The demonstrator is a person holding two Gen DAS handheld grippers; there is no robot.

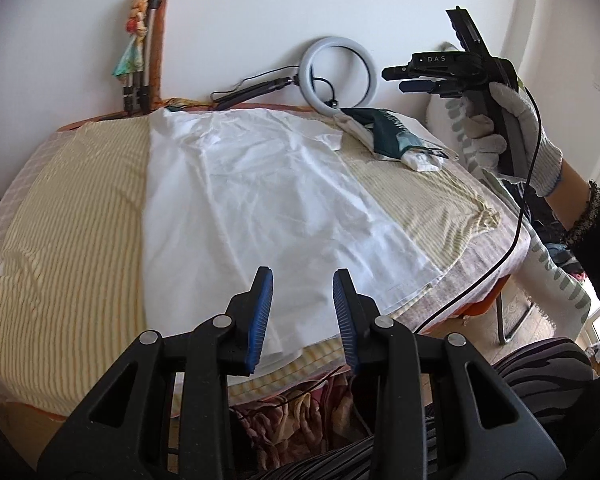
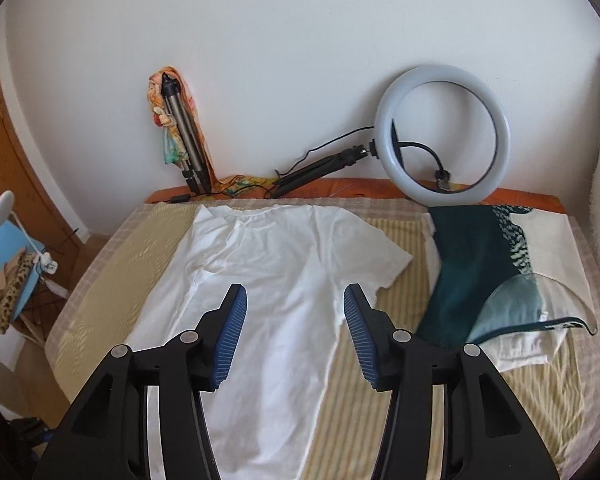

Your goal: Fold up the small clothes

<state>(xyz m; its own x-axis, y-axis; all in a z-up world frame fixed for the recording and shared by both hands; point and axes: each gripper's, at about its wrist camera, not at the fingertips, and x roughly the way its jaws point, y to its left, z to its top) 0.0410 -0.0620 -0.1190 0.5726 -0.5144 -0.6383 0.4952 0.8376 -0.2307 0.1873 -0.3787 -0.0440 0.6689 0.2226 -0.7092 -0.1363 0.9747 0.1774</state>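
While the white T-shirt [image 2: 284,280] lies spread flat on the striped cover [image 2: 380,400] of the bed, I see both my grippers empty above it. The left gripper [image 1: 302,316] has its jaws parted over the shirt's hem, nothing between them. The right gripper [image 2: 294,332], held in a gloved hand [image 1: 512,132], stands apart too, wider. A folded teal-and-white garment [image 2: 484,272] lies beside the shirt, near the ring light [image 2: 444,132].

The shirt [image 2: 276,280] lies flat mid-table [image 2: 380,420]; folded clothes [image 2: 496,276] lie right of it, a ring light [image 2: 444,136] behind them.
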